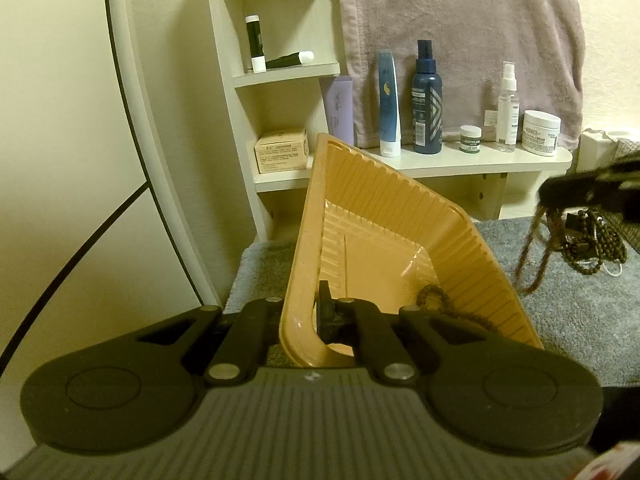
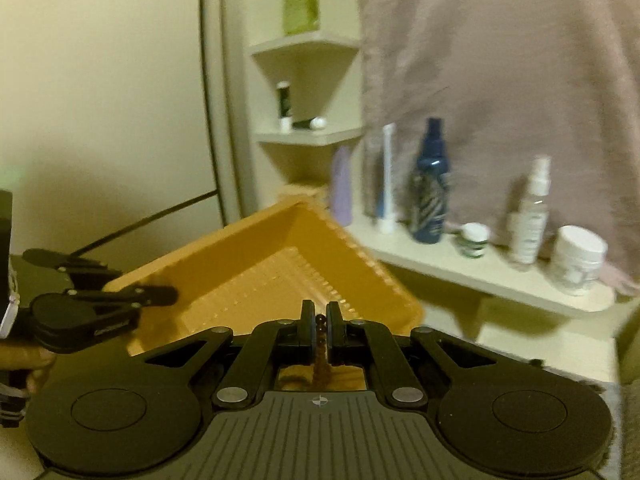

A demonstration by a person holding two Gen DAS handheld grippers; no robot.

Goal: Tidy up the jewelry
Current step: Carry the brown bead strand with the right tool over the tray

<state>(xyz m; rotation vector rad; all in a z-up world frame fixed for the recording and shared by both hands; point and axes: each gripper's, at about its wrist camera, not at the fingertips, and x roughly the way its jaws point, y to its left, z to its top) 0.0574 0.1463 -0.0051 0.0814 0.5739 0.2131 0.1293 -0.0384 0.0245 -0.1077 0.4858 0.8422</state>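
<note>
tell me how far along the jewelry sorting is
Done: one dark beaded strand lies in the orange tray, which the left gripper grips by its rim. In hand: the right gripper pinches a brown beaded strand. Left: a bead pile on the grey mat.

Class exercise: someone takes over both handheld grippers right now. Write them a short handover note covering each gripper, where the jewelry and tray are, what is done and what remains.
Left gripper: jaws shut on the near wall of the orange ribbed plastic tray, holding it tilted up off the grey fabric surface.
Right gripper: jaws shut on a brown beaded strand, hanging over the tray's near edge.
Done: one dark beaded bracelet already lies in the tray.
Left: probably drop the held strand in, then fetch the pile of dark beaded jewelry lying on the fabric.
</note>
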